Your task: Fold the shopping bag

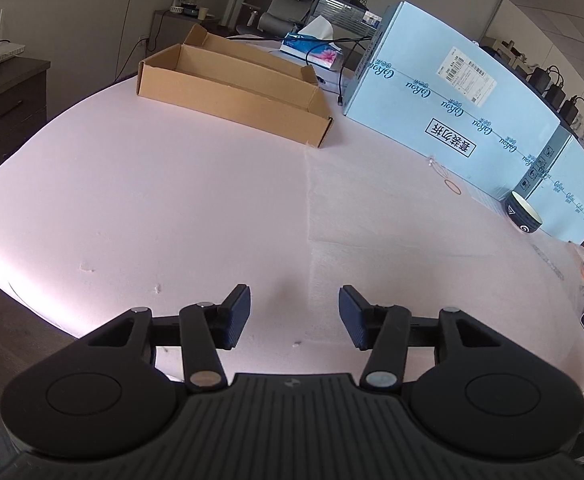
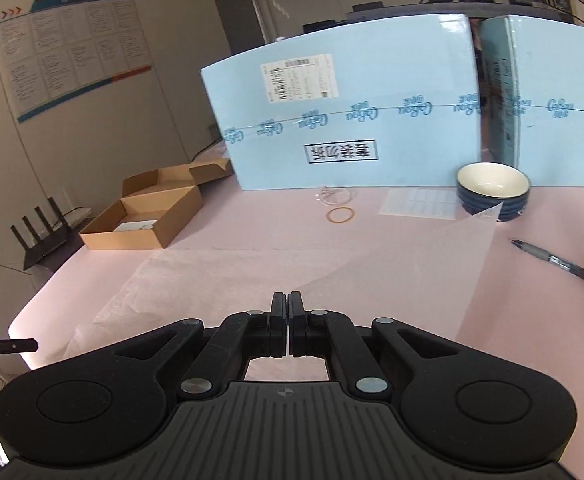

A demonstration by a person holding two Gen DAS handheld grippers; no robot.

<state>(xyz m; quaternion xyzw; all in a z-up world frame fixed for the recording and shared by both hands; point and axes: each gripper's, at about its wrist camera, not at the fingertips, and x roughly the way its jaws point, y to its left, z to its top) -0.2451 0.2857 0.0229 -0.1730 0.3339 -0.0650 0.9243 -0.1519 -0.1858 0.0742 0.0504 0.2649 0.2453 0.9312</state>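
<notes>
Pulling too sharply, you could slip the thin, translucent shopping bag (image 2: 392,272) from your right gripper (image 2: 287,300), whose jaws pinch its lifted corner; the rest lies flat on the pink table (image 2: 512,300). Your left gripper (image 1: 294,312) stands half open, empty, above the table.

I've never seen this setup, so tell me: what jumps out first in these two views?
The big pale blue cartons standing along the back of the pink table dominate. Nearer, the right gripper has its jaws shut on a lifted corner of the translucent shopping bag, beside a dark bowl.
</notes>
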